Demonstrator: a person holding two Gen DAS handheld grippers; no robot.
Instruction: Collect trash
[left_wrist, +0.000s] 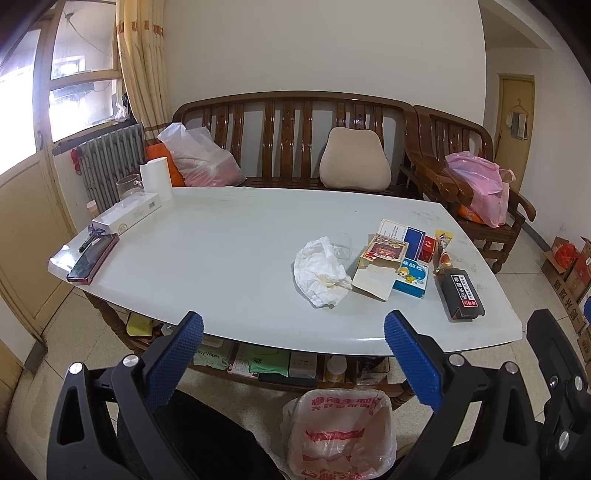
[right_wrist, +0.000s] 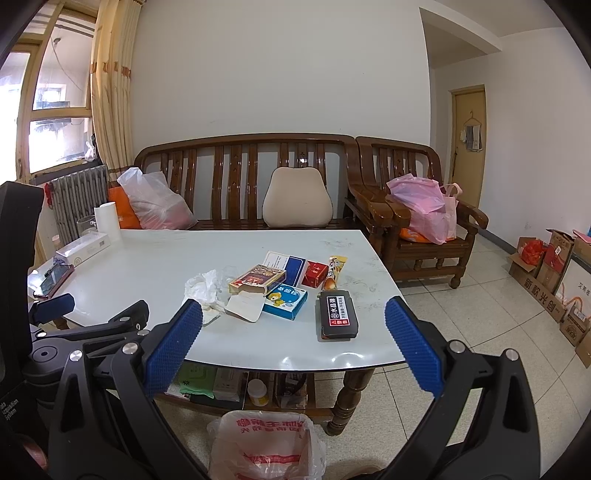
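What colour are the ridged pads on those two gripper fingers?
Blue, on black frames. The right gripper's pads show it best in the right wrist view.

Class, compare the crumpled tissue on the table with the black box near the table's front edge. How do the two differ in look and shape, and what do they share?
The tissue is white, soft and crumpled into an irregular heap; the black box is dark, rigid and rectangular. The tissue is plain, while the box carries a printed label with red marks. The tissue lies nearer the table's middle; the box sits by the right front corner. Both rest on the table, untouched by either gripper.
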